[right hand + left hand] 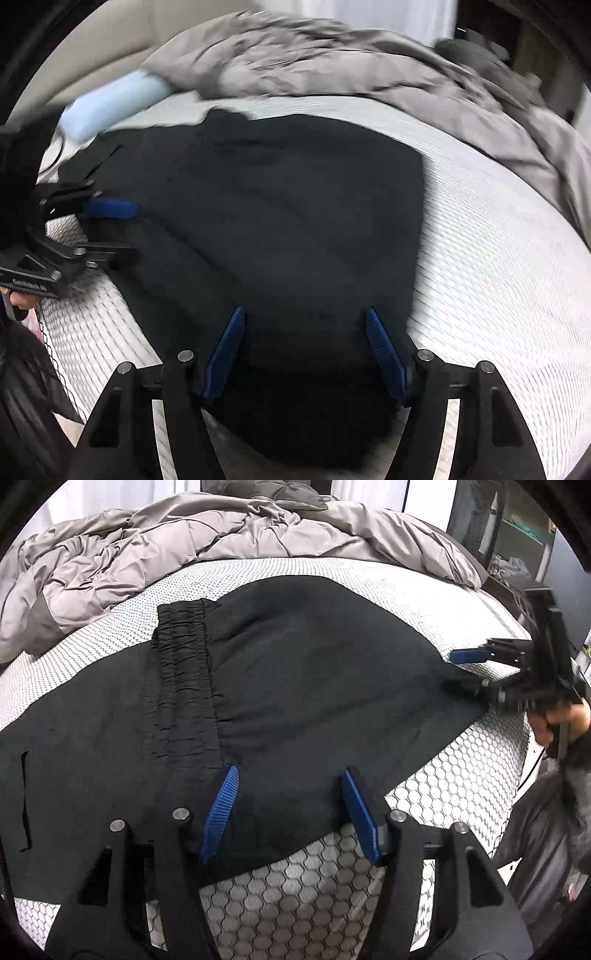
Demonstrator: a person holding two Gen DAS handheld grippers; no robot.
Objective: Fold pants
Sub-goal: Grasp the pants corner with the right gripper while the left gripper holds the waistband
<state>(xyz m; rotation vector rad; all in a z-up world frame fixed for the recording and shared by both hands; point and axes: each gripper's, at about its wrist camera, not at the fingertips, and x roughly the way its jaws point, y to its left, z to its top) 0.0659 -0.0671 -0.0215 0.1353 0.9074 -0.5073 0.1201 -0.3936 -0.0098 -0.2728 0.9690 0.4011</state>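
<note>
Black pants [295,686] lie folded flat on honeycomb-patterned mattress [461,760], ruched waistband [184,679] exposed. Left gripper [290,775] and right gripper [304,314]: both spread wide, holding nothing.

A white hex-patterned mattress [461,760] carries flat black pants [295,686] and a rumpled grey duvet [147,554].

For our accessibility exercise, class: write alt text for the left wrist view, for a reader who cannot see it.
Black pants lie spread on a hexagon-patterned mattress, elastic waistband showing. The open left gripper hovers over their near edge, while the open right gripper reaches in at the far right edge. A rumpled grey duvet is heaped behind.
</note>
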